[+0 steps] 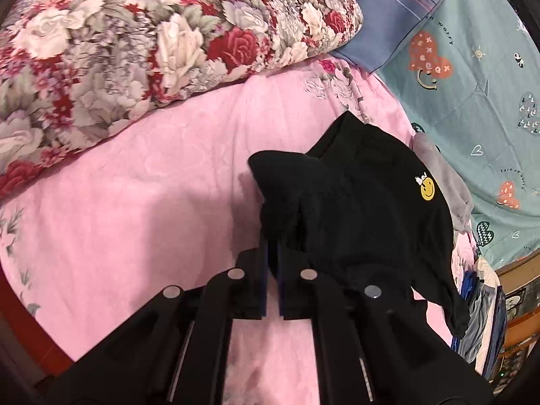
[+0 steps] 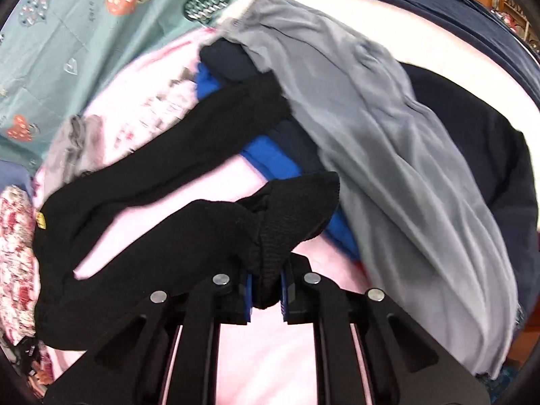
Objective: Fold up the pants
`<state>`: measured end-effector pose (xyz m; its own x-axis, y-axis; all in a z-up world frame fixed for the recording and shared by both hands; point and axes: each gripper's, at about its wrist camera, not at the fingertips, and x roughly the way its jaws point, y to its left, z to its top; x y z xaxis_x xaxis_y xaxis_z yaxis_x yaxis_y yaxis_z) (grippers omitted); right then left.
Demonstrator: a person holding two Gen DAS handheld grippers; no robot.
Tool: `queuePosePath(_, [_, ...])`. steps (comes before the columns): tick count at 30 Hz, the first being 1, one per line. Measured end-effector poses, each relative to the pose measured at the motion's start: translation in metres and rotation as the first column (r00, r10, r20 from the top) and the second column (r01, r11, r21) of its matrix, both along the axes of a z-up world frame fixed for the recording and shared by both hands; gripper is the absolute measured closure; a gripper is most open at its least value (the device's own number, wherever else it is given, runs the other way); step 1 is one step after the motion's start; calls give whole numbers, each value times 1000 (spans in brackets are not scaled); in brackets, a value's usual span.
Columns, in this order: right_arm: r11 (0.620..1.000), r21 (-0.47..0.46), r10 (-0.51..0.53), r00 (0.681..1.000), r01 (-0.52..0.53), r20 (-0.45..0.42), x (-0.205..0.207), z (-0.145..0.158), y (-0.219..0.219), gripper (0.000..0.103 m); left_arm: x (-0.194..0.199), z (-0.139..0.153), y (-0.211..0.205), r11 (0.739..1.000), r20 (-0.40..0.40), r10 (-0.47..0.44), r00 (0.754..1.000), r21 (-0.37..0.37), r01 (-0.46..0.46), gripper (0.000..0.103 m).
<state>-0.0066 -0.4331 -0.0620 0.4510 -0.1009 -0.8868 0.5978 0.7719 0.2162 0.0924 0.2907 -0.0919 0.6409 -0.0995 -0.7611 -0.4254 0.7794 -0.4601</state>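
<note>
Left tongs (image 1: 273, 253), right tongs (image 2: 266, 280) pinching black pants (image 1: 364, 209)

Pink bedsheet (image 1: 141, 182), floral quilt (image 1: 135, 33), possibly wooden frame (image 1: 516, 270).

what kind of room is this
Most likely a bedroom, on a bed: a pink bedsheet is the work surface, a floral quilt is bunched at the back, and a pile of clothes lies beside the black pants.

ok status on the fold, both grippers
Left gripper shut on black knit pants. Right gripper shut on ribbed cuff. Grey fleece garment piled alongside.
</note>
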Motion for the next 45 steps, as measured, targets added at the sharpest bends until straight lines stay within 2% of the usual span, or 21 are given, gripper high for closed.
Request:
queuePosePath(5, [1000,-9,20,991,-22,-135,-7,-54,7,90,10,-26,6,999,-112,-33,993,10,34,99])
queuePosePath(7, [997,-65,36,985,-47,-170,-3,-69,16,83,11,-33,6,999,-137,-36,990,1,36,98])
queuePosePath(8, [993,-104,42,982,-61,-183,-1,-67,21,77,8,-30,7,999,-128,-44,991,-1,44,96])
queuePosePath(9, [986,-151,34,975,-68,-218,2,-64,25,57,4,-25,7,999,-118,-45,992,11,46,89])
queuePosePath(10, [974,-216,12,968,-68,-249,3,-57,30,53,0,-15,7,998,-102,-39,994,40,43,84])
queuePosePath(12, [953,-291,7,970,-81,-245,1,-39,37,53,-7,2,8,996,-64,-14,998,92,20,65])
queuePosePath(14, [934,-348,16,980,-85,-198,-3,-11,49,51,-8,19,1,991,-28,-24,999,128,27,53])
queuePosePath(17, [933,-334,110,991,-131,-79,-2,20,73,44,3,28,-19,988,-2,-115,993,106,114,50])
queuePosePath(20, [933,-239,277,961,-270,-3,18,22,107,47,21,16,-48,973,-43,-210,977,90,213,52])
queuePosePath(21, [925,-215,322,947,-315,0,26,16,119,58,25,11,-55,967,-60,-236,970,83,240,56])
queuePosePath(22, [916,-199,354,935,-349,-11,32,9,130,75,27,3,-63,961,-78,-262,962,72,268,62])
queuePosePath(24, [893,-142,423,905,-426,-56,45,-13,151,92,30,-14,-79,940,-130,-330,935,45,339,91])
queuePosePath(25, [885,-121,443,894,-449,-72,47,-23,158,93,30,-20,-85,930,-152,-355,923,42,364,96])
queuePosePath(27, [874,-98,466,878,-476,-106,50,-39,170,93,28,-34,-96,912,-199,-383,902,74,403,99])
queuePosePath(30, [868,-71,474,862,-492,-180,48,-64,179,92,25,-40,-100,901,-196,-389,900,124,416,99])
queuePosePath(32, [854,-94,486,850,-511,-204,51,-61,185,92,25,-40,-101,899,-196,-390,900,129,418,99])
queuePosePath(35, [856,-6,513,851,-517,-112,69,-45,183,84,25,-41,-96,906,-184,-387,904,105,409,99])
queuePosePath(36, [860,30,511,856,-510,-74,79,-39,181,66,25,-41,-94,907,-181,-388,904,97,409,99])
queuePosePath(38, [880,65,471,882,-471,13,109,-28,172,51,26,-42,-91,911,-173,-390,905,71,406,99])
queuePosePath(41, [914,29,404,914,-405,23,166,-29,159,51,27,-42,-87,915,-172,-390,905,37,401,99])
queuePosePath(45, [945,126,309,951,-302,-35,216,-61,141,51,30,-43,-87,913,-180,-396,901,26,406,99])
